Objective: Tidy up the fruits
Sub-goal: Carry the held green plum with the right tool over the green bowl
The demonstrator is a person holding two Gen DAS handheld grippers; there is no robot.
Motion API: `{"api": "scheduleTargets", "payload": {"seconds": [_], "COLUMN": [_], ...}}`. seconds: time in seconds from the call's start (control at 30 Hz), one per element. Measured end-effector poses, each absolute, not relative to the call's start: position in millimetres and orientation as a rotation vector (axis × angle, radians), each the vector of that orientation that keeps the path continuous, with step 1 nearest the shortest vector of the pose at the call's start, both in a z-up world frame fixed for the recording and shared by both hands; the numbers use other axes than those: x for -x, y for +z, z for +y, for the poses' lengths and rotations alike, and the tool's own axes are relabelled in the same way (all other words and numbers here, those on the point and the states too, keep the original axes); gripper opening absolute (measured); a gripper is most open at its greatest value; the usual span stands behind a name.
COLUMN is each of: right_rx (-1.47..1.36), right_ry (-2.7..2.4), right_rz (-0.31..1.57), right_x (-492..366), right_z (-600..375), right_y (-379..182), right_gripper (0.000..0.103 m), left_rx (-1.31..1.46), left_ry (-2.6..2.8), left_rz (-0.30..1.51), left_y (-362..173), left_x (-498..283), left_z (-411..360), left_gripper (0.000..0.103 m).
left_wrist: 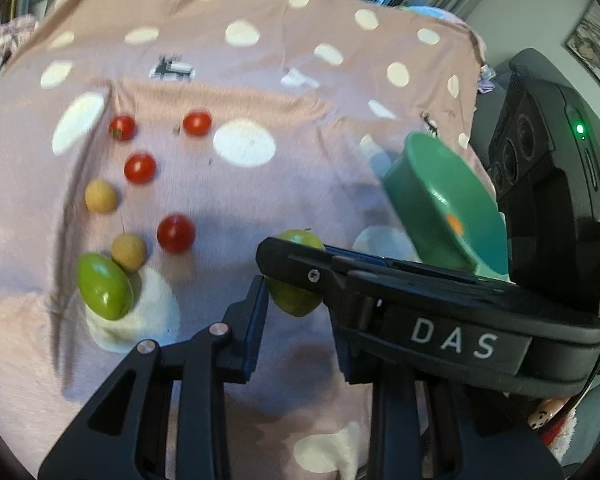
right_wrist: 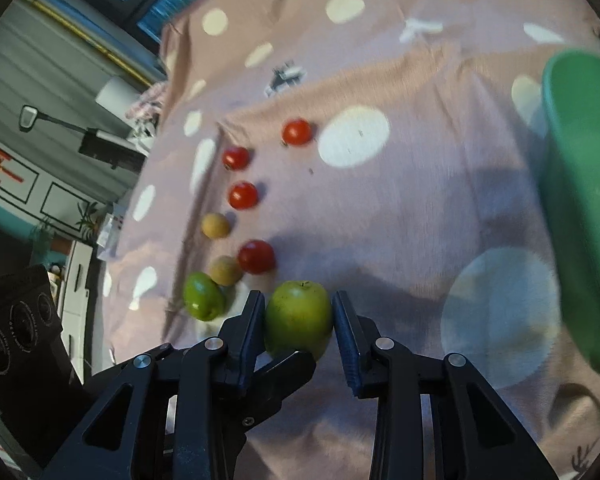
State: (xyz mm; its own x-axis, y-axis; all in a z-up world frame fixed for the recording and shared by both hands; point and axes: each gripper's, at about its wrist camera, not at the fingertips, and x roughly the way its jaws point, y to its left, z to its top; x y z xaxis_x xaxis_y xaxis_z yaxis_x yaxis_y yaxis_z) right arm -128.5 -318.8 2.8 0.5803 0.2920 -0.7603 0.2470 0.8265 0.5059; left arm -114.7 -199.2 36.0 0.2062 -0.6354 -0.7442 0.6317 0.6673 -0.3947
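Observation:
My right gripper [right_wrist: 299, 322] is shut on a green fruit [right_wrist: 299, 320], held just above the pink dotted cloth [right_wrist: 400, 208]. The same fruit [left_wrist: 296, 300] shows in the left wrist view, partly hidden behind the right gripper's finger [left_wrist: 300, 260]. My left gripper [left_wrist: 298, 328] is open and empty, right next to that fruit. On the cloth lie another green fruit [left_wrist: 105, 286] [right_wrist: 204, 296], two tan round fruits [left_wrist: 129, 251] [left_wrist: 101, 196] and several red tomatoes [left_wrist: 176, 233] [right_wrist: 256, 257] in a loose line.
A green bowl [left_wrist: 444, 204] [right_wrist: 580, 208] stands tilted at the right, something orange [left_wrist: 455, 222] inside. The right gripper's body with a green light [left_wrist: 579, 129] fills the right of the left wrist view. Furniture stands beyond the cloth's left edge [right_wrist: 60, 200].

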Motion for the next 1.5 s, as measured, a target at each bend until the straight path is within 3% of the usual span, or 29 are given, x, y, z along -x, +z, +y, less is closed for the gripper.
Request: {"api": "scheduleTargets", "payload": {"seconds": [0.27,0.77,1.5], "right_rx": [-0.559,-0.642,-0.805], "right_ry": [-0.015,-0.14,-0.288], "right_rz": [0.81,0.596,0.565], "right_x": [152,207,254], "right_z": [-325,-392,-470], "right_y": [48,84,57], "right_gripper": [0.037,0.037,0.037], "left_rx": [-0.059,-0.166,-0.228], "left_ry": [-0.905,-1.045,-1.174], "left_rz": [0.868,0.725,0.805], "left_y": [76,110,89], "left_x": [138,169,188], "left_z": [-217,-296,-379], "left_gripper": [0.03,0.03,0.029]}}
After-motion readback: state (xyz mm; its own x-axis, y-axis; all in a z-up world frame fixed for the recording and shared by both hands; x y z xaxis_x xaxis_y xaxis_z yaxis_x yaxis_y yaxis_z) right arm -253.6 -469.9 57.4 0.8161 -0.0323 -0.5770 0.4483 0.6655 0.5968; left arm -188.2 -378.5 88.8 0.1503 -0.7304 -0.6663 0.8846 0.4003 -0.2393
